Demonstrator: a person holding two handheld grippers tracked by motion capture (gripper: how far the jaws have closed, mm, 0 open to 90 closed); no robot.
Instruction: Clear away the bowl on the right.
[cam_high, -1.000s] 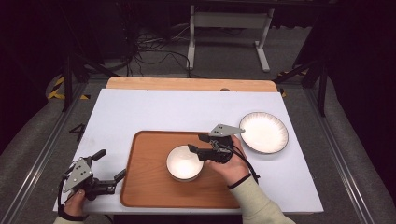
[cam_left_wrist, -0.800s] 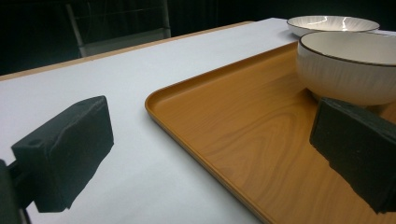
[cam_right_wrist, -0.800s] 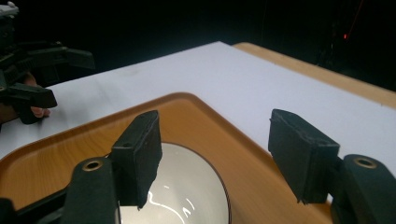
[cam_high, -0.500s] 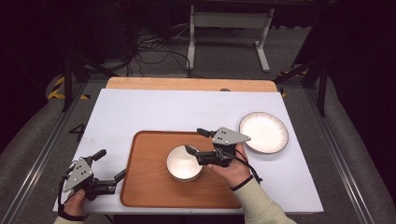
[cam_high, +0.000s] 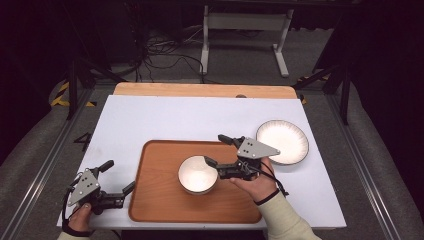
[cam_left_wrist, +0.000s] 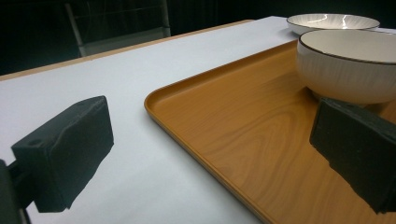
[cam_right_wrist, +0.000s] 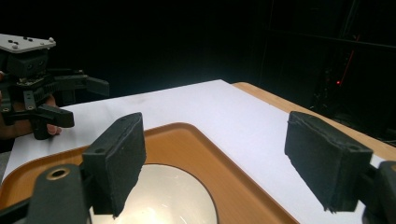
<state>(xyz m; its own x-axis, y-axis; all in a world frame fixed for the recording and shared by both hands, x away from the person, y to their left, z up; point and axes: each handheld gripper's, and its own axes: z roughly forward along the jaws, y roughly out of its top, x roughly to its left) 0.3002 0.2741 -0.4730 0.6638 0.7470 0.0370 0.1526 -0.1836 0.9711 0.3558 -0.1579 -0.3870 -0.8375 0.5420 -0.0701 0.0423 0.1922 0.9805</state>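
Looking down, the high view shows a bowl (cam_high: 198, 174) on the tray (cam_high: 155, 200), a plate (cam_high: 282, 141) on the table (cam_high: 165, 120), and the right gripper (cam_high: 219, 151) with fingers spread beside the bowl. Left gripper view: fingers spread across the tray's edge. Right gripper view: fingers spread above the bowl; the plate likely remains to be moved.

White ribbed bowl (cam_high: 197, 174), dark rim, upright, empty, sits mid-right on wooden tray (cam_high: 160, 200). White ribbed plate (cam_high: 282, 141) lies flat on the table (cam_high: 175, 117), just right of tray.
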